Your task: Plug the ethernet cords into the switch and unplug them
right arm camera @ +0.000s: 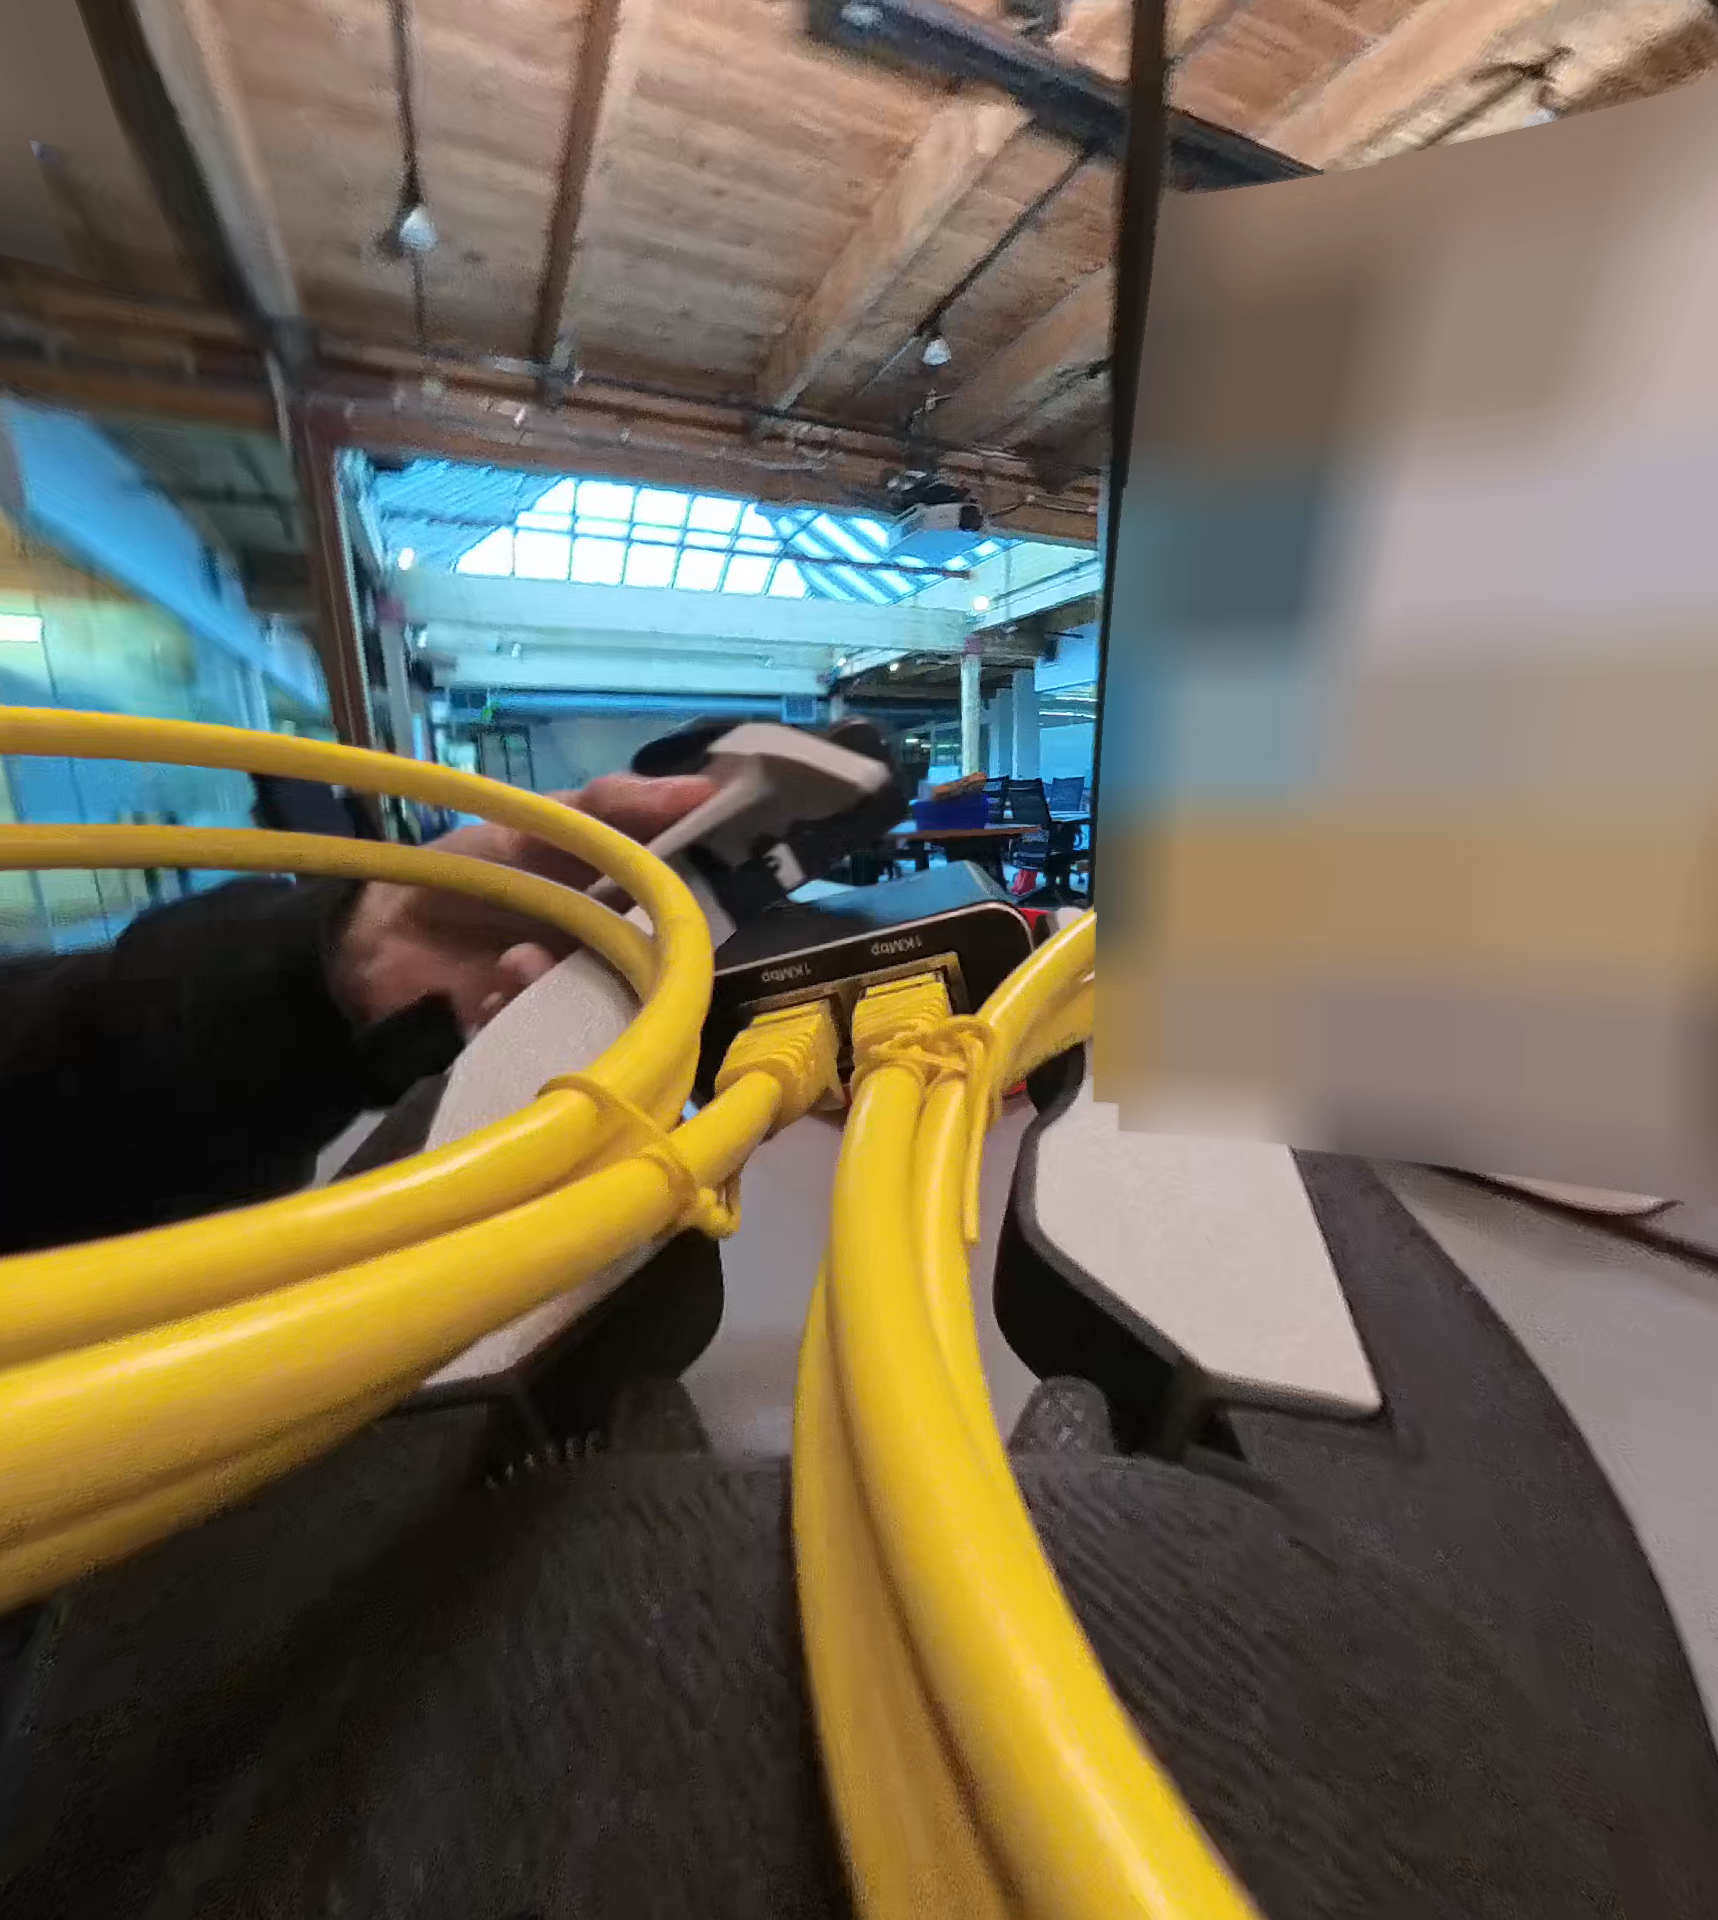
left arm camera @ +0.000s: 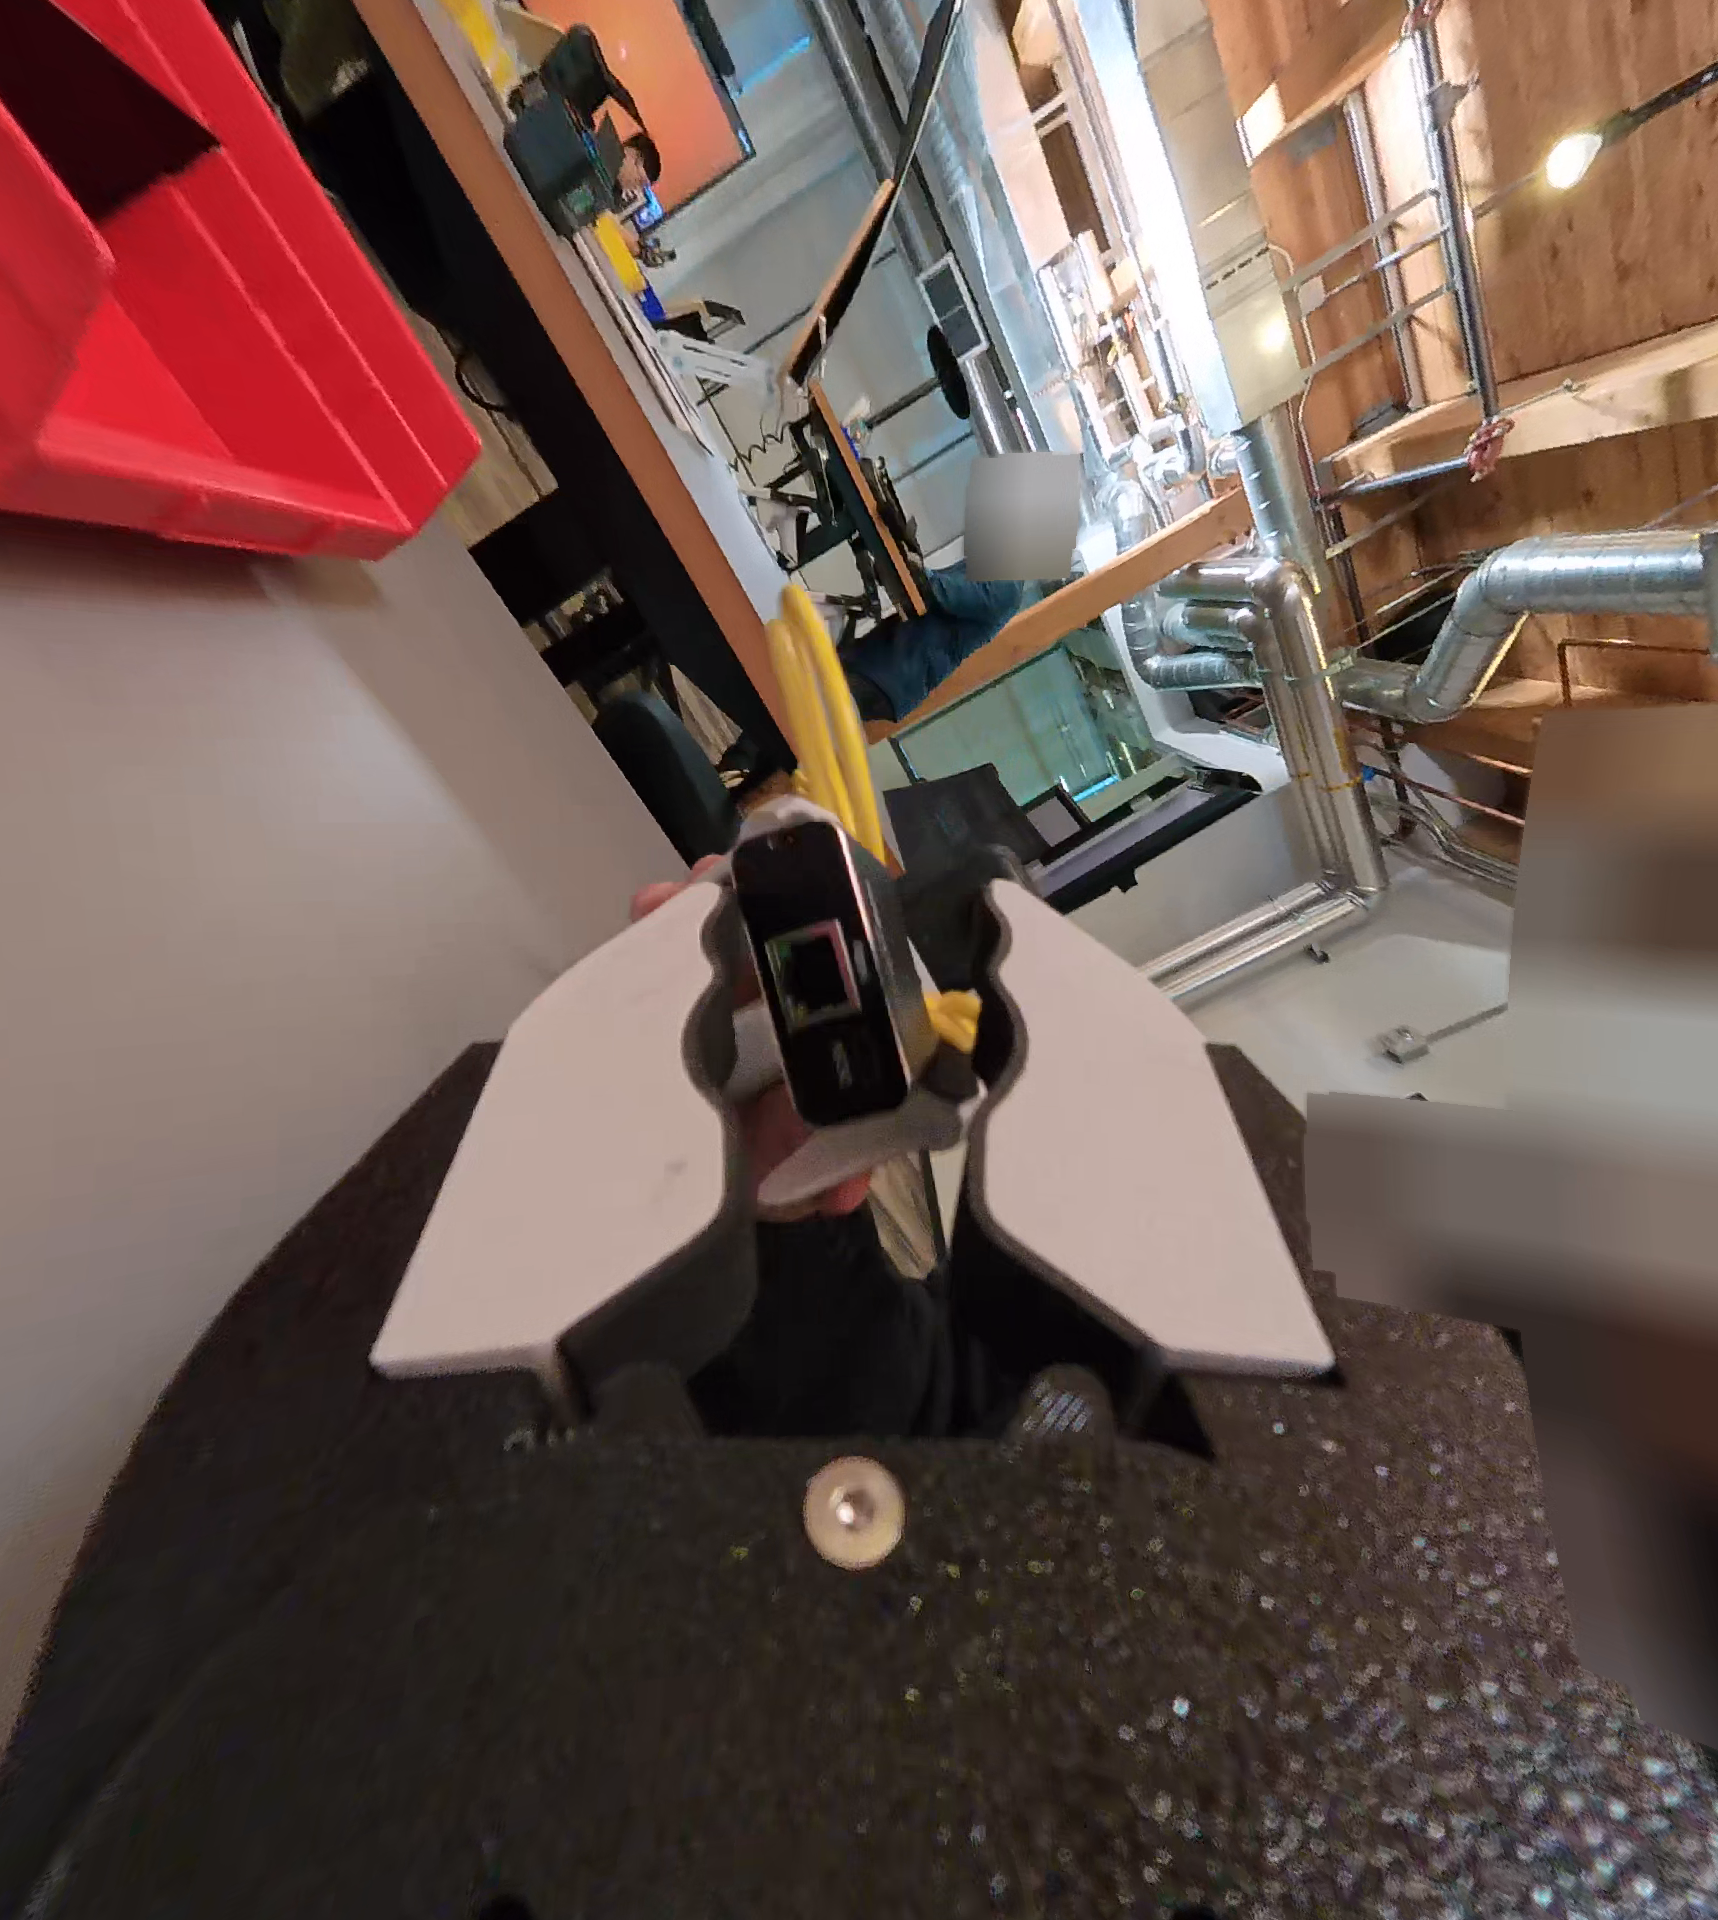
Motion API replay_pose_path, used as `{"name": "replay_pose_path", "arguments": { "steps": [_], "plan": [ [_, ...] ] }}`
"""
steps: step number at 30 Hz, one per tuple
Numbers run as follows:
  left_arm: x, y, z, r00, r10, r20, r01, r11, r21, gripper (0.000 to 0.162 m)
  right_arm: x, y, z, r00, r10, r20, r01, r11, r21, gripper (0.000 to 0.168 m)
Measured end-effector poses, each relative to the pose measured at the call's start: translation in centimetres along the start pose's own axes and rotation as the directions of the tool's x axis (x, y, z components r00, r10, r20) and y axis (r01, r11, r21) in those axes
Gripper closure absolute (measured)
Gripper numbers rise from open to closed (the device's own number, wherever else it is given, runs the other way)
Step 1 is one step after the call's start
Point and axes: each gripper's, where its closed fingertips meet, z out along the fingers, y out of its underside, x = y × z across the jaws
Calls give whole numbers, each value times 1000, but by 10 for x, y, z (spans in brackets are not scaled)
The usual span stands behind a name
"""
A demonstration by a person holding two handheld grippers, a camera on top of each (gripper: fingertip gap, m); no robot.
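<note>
My left gripper (left arm camera: 860,987) is shut on a small black switch (left arm camera: 824,997), held in the air with an empty port on its end facing the camera. Yellow ethernet cords (left arm camera: 824,717) loop behind it. In the right wrist view the switch (right arm camera: 896,920) has two yellow plugs in its side-by-side ports: the left plug (right arm camera: 777,1044) and the right plug (right arm camera: 902,1013). My right gripper (right arm camera: 860,1029) is open, its fingers standing to either side of the plugs. The right cord (right arm camera: 896,1455) runs back between them. The left cord's loops (right arm camera: 315,1247) hide most of the left finger.
A red plastic bin (left arm camera: 159,312) stands on the grey table (left arm camera: 211,831) at the upper left. A person's hand (right arm camera: 460,935) in a dark sleeve holds the left gripper (right arm camera: 782,779) behind the switch. Open workshop space lies beyond. My left and right fingertips are right by each other.
</note>
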Motion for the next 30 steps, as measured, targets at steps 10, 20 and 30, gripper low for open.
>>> {"name": "replay_pose_path", "arguments": {
  "steps": [10,20,30],
  "plan": [
    [-17,20,8,995,-101,25,101,995,-13,132,-9,20,9,989,128,68,-119,986,-118,104],
    [-19,19,-1,997,-49,64,50,999,-17,117,-7,27,12,973,220,62,-213,971,-114,104],
    [11,-35,-104,872,409,269,-455,880,137,118,-4,25,21,931,353,97,-348,935,-66,104]
  ]
}}
